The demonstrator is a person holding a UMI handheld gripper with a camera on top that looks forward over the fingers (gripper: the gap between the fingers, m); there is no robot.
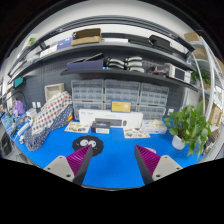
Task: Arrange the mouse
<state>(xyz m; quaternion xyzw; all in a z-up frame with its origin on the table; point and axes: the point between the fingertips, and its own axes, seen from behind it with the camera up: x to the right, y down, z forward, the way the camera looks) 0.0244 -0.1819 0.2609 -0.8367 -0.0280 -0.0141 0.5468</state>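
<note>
Your mouse [84, 146] looks like the small dark object sitting on a round black pad [88, 144] on the blue surface [115, 165], though it is too small to make out clearly. It lies just ahead of your hand-held gripper [107, 164], a little beyond the left finger [72, 165]. The fingers stand spread apart with nothing between them, only bare blue surface. Behind the pad, a white box [117, 122] rests against the grey drawer cabinets [120, 97]. To the right of the pad stands a potted green plant [188, 127]. Left of the pad lies a long patterned bundle [50, 115]. Shelves [125, 68] with assorted items rise above the cabinets.
</note>
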